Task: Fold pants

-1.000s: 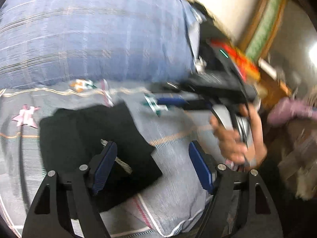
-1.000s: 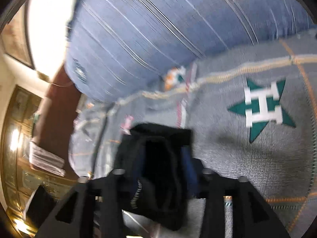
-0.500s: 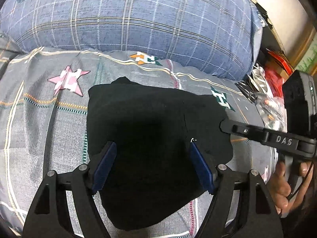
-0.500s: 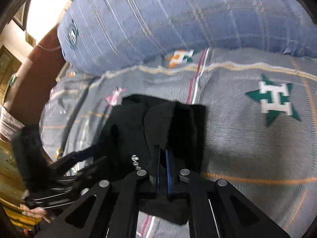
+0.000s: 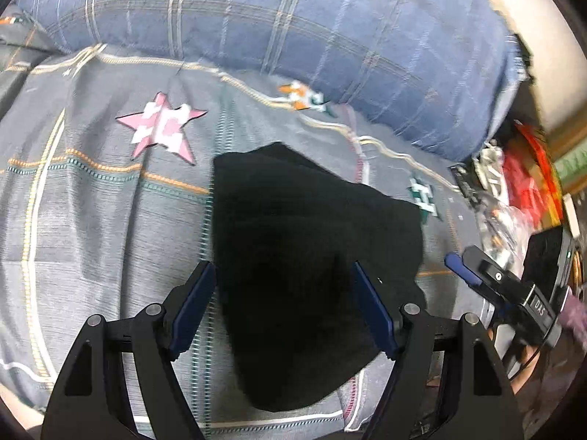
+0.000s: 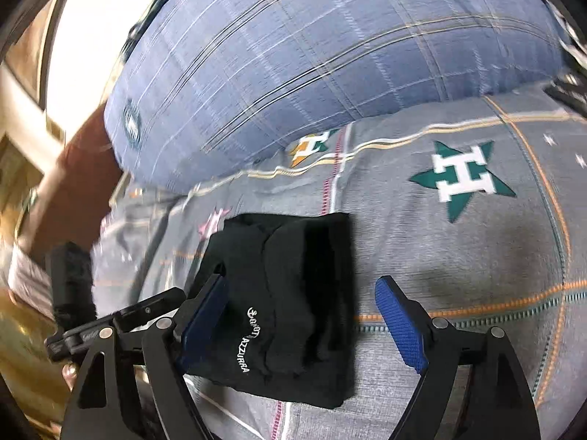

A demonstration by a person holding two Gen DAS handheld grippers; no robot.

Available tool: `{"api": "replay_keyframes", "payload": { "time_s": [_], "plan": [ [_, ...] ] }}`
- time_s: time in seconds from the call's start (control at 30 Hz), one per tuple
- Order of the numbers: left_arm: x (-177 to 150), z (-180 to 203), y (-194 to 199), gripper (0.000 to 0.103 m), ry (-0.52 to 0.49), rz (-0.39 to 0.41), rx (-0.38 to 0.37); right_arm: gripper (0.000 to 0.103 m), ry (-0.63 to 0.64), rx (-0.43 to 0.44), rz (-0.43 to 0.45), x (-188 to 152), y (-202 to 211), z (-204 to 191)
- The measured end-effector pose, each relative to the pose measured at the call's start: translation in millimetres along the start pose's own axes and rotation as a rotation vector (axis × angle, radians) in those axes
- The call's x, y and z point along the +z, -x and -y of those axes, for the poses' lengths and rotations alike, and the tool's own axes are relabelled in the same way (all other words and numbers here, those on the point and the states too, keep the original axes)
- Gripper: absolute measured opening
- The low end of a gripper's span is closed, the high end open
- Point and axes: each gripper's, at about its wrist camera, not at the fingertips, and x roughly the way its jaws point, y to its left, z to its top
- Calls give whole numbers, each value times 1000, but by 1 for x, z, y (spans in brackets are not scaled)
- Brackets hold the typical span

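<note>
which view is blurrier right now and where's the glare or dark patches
Left wrist view: motion smear across the pillow; the pants are a featureless black patch. Right wrist view: sharper, white lettering on the pants readable; blown-out glare top left; fisheye bends both views.

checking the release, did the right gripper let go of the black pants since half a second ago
Yes. The right gripper was pinched shut on the black pants; its jaws have just been opening, and the folded pants lie loose between them on the bedspread below the green star.
</note>
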Motion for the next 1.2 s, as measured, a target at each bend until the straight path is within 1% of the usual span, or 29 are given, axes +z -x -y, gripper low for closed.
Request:
{"api": "replay_keyframes", "payload": {
  "time_s": [0.1,0.2,0.27,0.33,0.37,0.47,0.53,0.57,0.6,0.7,0.73,0.77,0.8,0.83,0.9,0.93,0.97,1.0,1.03,1.1,1.2],
  "plan": [
    [12,-2,-3,76,19,-23,-71,85,-86,18,-31,4,-16,12],
    [9,-6,-16,76,17,-18,-89,81,-148,16,-76,7,-34,21],
    [4,-8,-25,73,46,-47,-56,76,-145,10,-114,5,-50,20],
    [3,-5,-24,71,21,-47,-43,69,-110,-18,-155,2,-62,15],
    [3,-4,-22,68,15,-42,-41,67,-99,-32,-168,1,-65,14],
    [1,-7,-20,63,20,-43,-45,67,-91,-56,-183,1,-66,11],
    [0,-11,-24,63,25,-48,-31,66,-98,-57,-182,1,-67,11],
    [0,-11,-25,63,23,-48,-19,65,-92,-57,-186,0,-68,9],
    [-1,-12,-27,63,18,-50,-2,59,-83,-54,-193,-1,-70,5],
    [-6,-11,-33,63,8,-50,29,59,-39,-82,-198,-3,-73,-2],
    [-8,-9,-34,63,1,-42,38,61,-42,-77,-198,-3,-74,-1],
    [-9,-8,-34,63,-4,-33,46,61,-53,-67,-199,-3,-74,1],
    [-11,-6,-34,58,-11,-21,56,61,-60,-59,-196,-3,-74,4],
    [-13,-4,-33,53,-17,-6,62,57,-56,-58,-190,-3,-73,3],
    [-17,0,-29,38,-28,22,62,48,-19,-68,-190,-6,-73,-3],
    [-18,5,-25,32,-50,41,70,40,2,-83,-188,-6,-72,-5],
    [-19,8,-20,23,-70,57,77,32,24,-95,-176,-7,-69,-9],
    [-21,15,-11,18,-107,90,79,23,25,-81,-158,-6,-64,-9],
    [-21,17,-4,17,-124,114,66,19,19,-43,-137,-4,-56,-11],
    [-21,21,12,16,-138,167,13,18,40,-6,-112,-3,-47,-17],
    [-18,18,26,15,-134,218,-10,17,82,30,-72,-2,-39,-30]
  ]
}}
